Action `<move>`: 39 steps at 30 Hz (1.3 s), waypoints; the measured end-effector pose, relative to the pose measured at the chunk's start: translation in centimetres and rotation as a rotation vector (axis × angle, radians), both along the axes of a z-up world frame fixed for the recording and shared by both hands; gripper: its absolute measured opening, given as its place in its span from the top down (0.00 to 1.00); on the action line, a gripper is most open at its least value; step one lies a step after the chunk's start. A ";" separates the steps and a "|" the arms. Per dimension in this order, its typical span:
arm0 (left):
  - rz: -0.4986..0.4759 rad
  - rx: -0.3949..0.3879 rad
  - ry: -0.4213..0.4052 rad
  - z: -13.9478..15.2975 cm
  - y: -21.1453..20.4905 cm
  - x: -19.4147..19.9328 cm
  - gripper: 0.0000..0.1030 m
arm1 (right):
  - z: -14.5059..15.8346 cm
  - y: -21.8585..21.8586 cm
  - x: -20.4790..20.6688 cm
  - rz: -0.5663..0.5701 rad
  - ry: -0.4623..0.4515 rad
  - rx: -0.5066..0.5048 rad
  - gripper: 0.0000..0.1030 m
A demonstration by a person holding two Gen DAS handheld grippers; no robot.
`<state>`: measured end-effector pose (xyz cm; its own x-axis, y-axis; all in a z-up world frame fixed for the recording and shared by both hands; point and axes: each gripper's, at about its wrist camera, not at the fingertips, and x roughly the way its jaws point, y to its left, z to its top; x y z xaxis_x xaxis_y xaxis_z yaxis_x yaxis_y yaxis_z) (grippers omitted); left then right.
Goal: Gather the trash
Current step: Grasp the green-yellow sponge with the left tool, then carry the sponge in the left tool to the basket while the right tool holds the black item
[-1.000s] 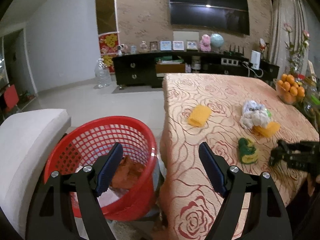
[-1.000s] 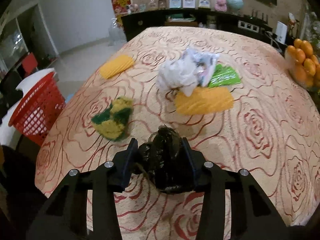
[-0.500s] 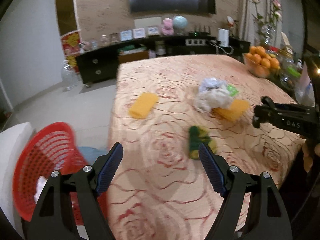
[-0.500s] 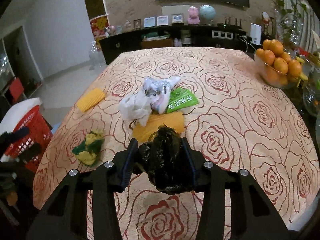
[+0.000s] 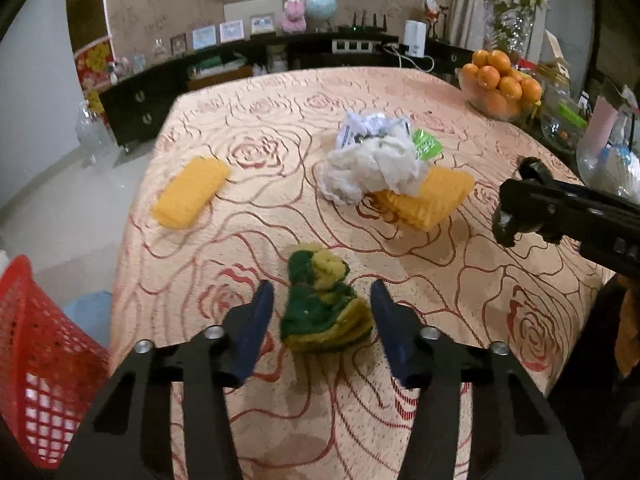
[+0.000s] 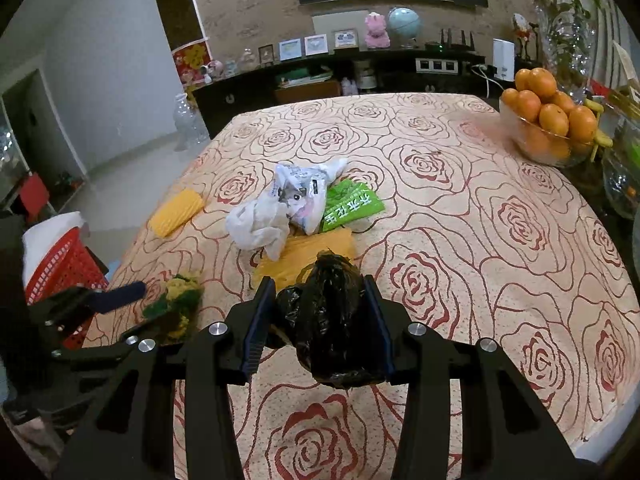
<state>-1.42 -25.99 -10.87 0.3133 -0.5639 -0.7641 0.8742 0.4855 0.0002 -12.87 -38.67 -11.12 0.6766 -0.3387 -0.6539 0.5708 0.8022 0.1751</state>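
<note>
The left tool [image 5: 322,312] is closing around the green-yellow wad [image 5: 322,312] on the desk [image 5: 460,288], pads not yet touching it. The right tool [image 6: 320,320] pinches a black bag [image 6: 332,320], which hides part of a yellow sheet [image 6: 308,254]. The red basket [image 5: 36,364] is cut off at the frame's edge.

Swung away from the red basket [image 5: 36,364] to over the desk [image 5: 440,288]. Left tongs [image 5: 322,312] now closing around the green-and-yellow sponge [image 5: 320,304], pads not yet touching.
</note>
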 end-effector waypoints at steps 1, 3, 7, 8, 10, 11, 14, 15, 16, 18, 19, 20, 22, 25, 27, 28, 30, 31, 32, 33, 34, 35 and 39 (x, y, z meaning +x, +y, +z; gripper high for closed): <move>-0.001 0.001 0.013 -0.3 -0.1 0.2 0.60 | 0.0 0.0 0.0 0.000 0.000 0.002 0.58; -0.001 -0.003 0.014 -0.5 -0.2 0.1 0.61 | -0.1 0.0 0.0 0.001 -0.001 0.006 0.58; -0.002 -0.018 0.002 -0.5 -0.1 0.1 0.67 | -0.2 0.0 0.2 0.007 0.002 0.010 0.58; -0.002 -0.023 0.004 -0.5 0.0 0.2 0.69 | -0.2 0.0 0.3 0.008 0.003 0.009 0.58; -0.003 -0.032 0.006 -0.5 0.1 0.3 0.70 | -0.3 0.0 0.4 0.009 0.005 0.009 0.58; -0.003 -0.038 0.008 -0.5 0.2 0.3 0.71 | -0.4 0.1 0.4 0.008 0.007 0.009 0.58; -0.003 -0.049 0.011 -0.5 0.3 0.4 0.73 | -0.5 0.1 0.4 0.006 0.009 0.011 0.58; -0.002 -0.052 0.013 -0.4 0.4 0.4 0.73 | -0.5 0.1 0.4 0.005 0.009 0.012 0.58; -0.001 -0.055 0.015 -0.3 0.5 0.4 0.73 | -0.5 0.1 0.4 0.004 0.009 0.011 0.58; 0.006 -0.066 0.007 0.2 0.9 0.4 0.74 | -0.4 0.1 0.3 0.002 0.005 0.010 0.58; 0.010 -0.072 0.000 0.5 1.1 0.4 0.74 | -0.4 0.0 0.3 0.001 0.003 0.009 0.58; 0.015 -0.080 -0.009 0.9 1.5 0.5 0.74 | -0.4 0.1 0.4 0.001 0.000 0.007 0.58; 0.032 -0.104 -0.030 1.9 2.1 0.6 0.74 | -0.3 0.1 0.4 0.001 -0.004 0.003 0.58; 0.057 -0.136 -0.057 3.4 3.1 0.8 0.74 | 0.0 0.2 0.5 -0.001 -0.012 -0.010 0.58; 0.082 -0.163 -0.079 4.6 3.9 1.0 0.74 | 0.2 0.2 0.7 -0.004 -0.017 -0.015 0.58; 0.094 -0.174 -0.089 5.2 4.2 1.1 0.74 | 0.3 0.2 0.7 -0.004 -0.020 -0.018 0.58; 0.123 -0.199 -0.122 6.5 5.2 1.4 0.74 | 0.7 0.3 0.9 -0.004 -0.025 -0.025 0.58; 0.136 -0.213 -0.133 7.1 5.7 1.5 0.74 | 0.9 0.3 1.0 -0.002 -0.030 -0.023 0.58; 0.154 -0.228 -0.145 7.9 6.4 1.7 0.74 | 1.1 0.2 1.0 0.000 -0.034 -0.022 0.58; 0.171 -0.241 -0.161 8.6 7.0 2.0 0.74 | 1.5 0.1 1.1 0.003 -0.042 -0.023 0.58; 0.195 -0.253 -0.185 9.5 7.7 2.2 0.74 | 2.0 0.1 1.3 0.006 -0.052 -0.024 0.58; 0.211 -0.262 -0.203 10.1 8.4 2.5 0.74 | 2.4 0.0 1.5 0.008 -0.061 -0.024 0.58; 0.296 -0.282 -0.292 12.5 11.2 3.7 0.74 | 4.4 -0.3 3.0 0.016 -0.090 -0.045 0.58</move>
<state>2.25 -14.75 1.60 0.6693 -0.5901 -0.4515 0.6817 0.7294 0.0574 -9.83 -38.96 -6.73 0.7374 -0.3545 -0.5749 0.5412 0.8194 0.1889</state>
